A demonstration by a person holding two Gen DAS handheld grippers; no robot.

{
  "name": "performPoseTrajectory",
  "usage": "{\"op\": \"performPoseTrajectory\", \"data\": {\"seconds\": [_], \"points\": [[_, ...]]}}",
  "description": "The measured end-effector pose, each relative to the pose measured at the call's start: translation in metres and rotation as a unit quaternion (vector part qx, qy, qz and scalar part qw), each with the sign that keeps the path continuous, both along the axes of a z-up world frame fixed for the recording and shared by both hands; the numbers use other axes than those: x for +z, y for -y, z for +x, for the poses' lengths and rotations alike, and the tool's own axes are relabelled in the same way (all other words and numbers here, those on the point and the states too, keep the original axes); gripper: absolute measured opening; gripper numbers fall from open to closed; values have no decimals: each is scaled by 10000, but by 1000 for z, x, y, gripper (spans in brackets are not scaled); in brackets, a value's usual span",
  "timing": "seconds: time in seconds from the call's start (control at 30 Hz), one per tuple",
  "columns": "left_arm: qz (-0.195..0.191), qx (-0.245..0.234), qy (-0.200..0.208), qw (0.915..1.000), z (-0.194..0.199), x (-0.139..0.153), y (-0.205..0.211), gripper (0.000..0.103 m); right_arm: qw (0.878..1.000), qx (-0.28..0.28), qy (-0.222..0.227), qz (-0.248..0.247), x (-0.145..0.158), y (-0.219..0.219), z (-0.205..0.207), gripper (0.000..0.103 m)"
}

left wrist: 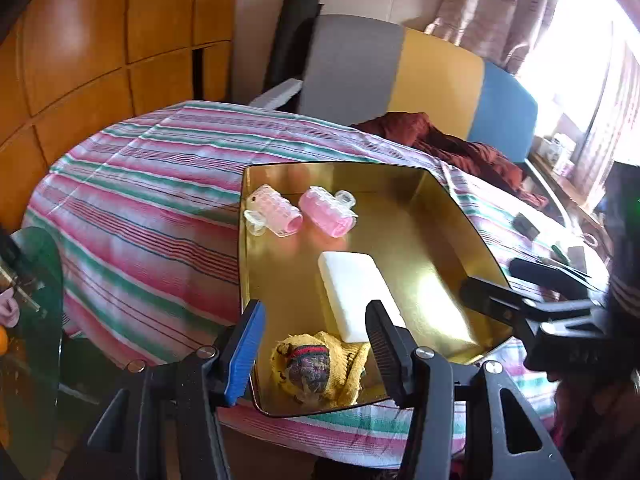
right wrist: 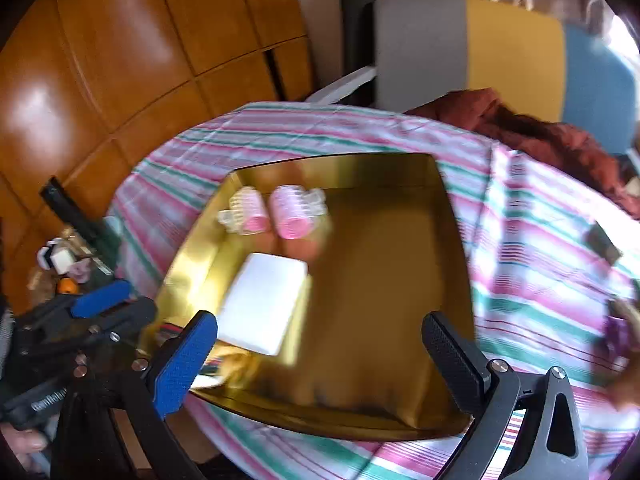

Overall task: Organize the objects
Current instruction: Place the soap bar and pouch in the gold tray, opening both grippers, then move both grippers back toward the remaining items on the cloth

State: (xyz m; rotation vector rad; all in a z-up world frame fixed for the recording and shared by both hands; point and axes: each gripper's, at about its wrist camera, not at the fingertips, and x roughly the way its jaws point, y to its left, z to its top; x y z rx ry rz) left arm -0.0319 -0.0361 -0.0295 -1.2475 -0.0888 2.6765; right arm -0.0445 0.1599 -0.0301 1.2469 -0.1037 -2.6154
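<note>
- Far left, a glass side table (left wrist: pixel 38 280) edges into the left wrist view, cluttered with small items too blurred to name.
- Next across, the striped tablecloth (left wrist: pixel 152 200) spreads pink, green and white over the round table.
- On that cloth sits the gold tray (left wrist: pixel 436 216), shiny and shallow-walled, with everything in it gathered on its left half.
- At the tray's far left corner lie two hair rollers side by side: the pale pink roller (left wrist: pixel 272 214) and, just right of it, the brighter pink roller (left wrist: pixel 328 210).
- Nearer the camera, the white block (left wrist: pixel 356 294) lies flat mid-tray, well apart from the rollers.
- At the near edge, the yellow knitted item (left wrist: pixel 320 368) sits touching the white block's near end.
- The left gripper (left wrist: pixel 316 344) hangs right over that knitted item, jaws spread around it and clamping nothing.
- Over on the right, the right gripper (right wrist: pixel 320 360) hovers above the tray's bare right half, jaws spread wide and empty; that view is motion-blurred.
- Behind the table, a red cloth (left wrist: pixel 452 144) is heaped on the multicoloured sofa (left wrist: pixel 436 76).
</note>
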Motion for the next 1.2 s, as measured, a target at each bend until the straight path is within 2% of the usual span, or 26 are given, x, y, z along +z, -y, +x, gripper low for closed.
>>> {"op": "performPoseTrajectory", "data": {"seconds": [0.13, 0.3, 0.4, 0.47, 0.6, 0.77, 0.97, 1.2], "points": [[-421, 144, -215, 9988, 6, 4, -11, 53, 9990, -232, -207, 312, 4, -12, 12, 103], [-700, 102, -480, 9963, 14, 12, -24, 53, 9949, -505, -623, 620, 13, -19, 28, 103], [-742, 26, -489, 9960, 14, 13, -29, 53, 9877, -703, -1162, 780, 26, -25, 42, 103], [-684, -61, -443, 9967, 14, 13, -33, 53, 9844, -831, -1362, 746, 33, -32, 48, 103], [-794, -221, -500, 9953, 18, 14, -47, 53, 9841, -1069, -1223, 720, 32, -42, 48, 103], [-825, -395, -533, 9944, 19, 16, -61, 53, 9876, -1193, -941, 400, 22, -57, 51, 103], [-890, -612, -430, 9932, 20, 11, -79, 53, 9897, -1053, -876, 427, 14, -59, 54, 103], [-925, -810, -351, 9918, 21, 4, -92, 54, 9858, -1343, -741, 690, 10, -69, 52, 103]]}}
